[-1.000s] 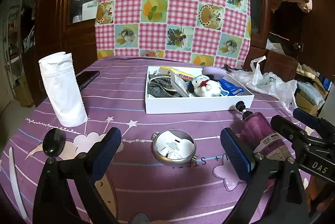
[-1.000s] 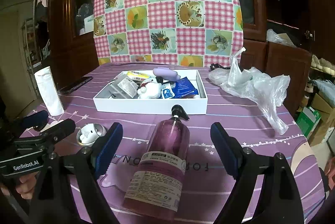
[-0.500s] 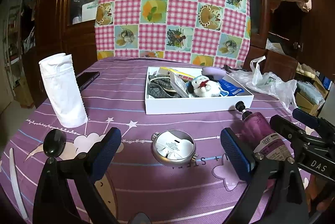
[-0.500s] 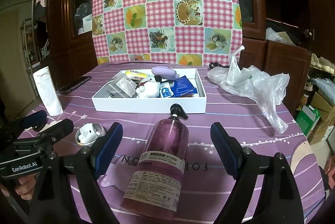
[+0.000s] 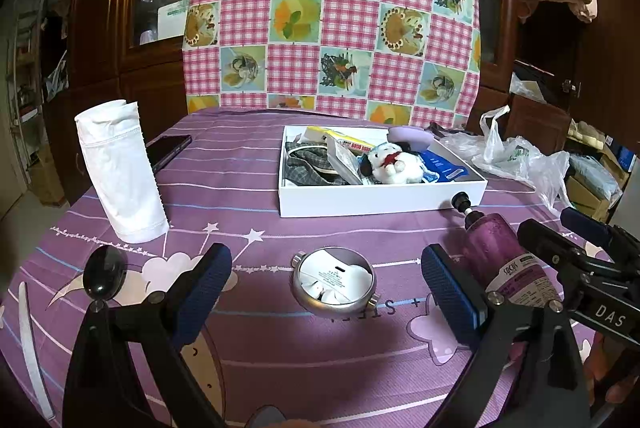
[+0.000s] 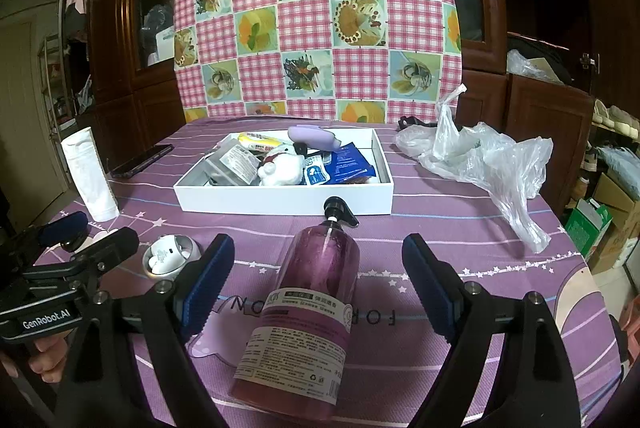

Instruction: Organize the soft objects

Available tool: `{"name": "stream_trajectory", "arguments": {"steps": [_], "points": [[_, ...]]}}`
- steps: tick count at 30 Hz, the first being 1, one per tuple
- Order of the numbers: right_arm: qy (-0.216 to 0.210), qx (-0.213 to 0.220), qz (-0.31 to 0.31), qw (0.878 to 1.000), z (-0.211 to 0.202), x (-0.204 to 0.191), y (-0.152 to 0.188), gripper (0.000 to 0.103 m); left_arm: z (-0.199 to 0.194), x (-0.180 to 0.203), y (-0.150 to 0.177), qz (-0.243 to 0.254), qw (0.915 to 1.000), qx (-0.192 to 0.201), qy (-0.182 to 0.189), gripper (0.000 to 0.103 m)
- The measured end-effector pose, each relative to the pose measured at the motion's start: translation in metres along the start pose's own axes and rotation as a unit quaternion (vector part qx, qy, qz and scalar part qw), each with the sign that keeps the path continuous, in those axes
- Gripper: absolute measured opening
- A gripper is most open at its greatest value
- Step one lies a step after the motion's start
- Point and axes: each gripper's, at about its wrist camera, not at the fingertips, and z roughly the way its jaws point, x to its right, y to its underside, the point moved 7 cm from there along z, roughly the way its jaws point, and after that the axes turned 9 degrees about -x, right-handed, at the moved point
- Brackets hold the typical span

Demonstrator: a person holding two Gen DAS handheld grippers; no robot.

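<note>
Plush toy [image 5: 394, 164] in white box [image 5: 380, 202], purple striped tablecloth [image 5: 248, 184], dark wooden cabinets [image 5: 116, 40].

Shiny metal tin [image 5: 334, 281], plush toy [image 5: 394, 164]

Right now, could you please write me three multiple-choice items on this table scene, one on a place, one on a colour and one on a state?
1. Where is the plush toy?
A. inside the white box
B. on the plastic bag
C. beside the phone

2. What colour is the tablecloth?
A. green
B. purple
C. orange

3. How is the pump bottle placed?
A. standing upright
B. lying on its side
C. hanging from a hook

Answers:
1 A, it sits among the items within the box walls.
2 B, the cloth is purple with pale stripes and stars.
3 B, it lies flat between the open fingers of the right gripper, pump pointing toward the box.
</note>
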Motion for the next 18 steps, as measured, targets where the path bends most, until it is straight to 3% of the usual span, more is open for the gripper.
{"name": "stream_trajectory", "arguments": {"steps": [18], "points": [[0.000,0.000,0.001,1.000,0.0012,0.0016,0.0004,0.086,-0.0008,0.0021,-0.0002,0.006,1.0000,0.004,-0.001,0.097]]}}
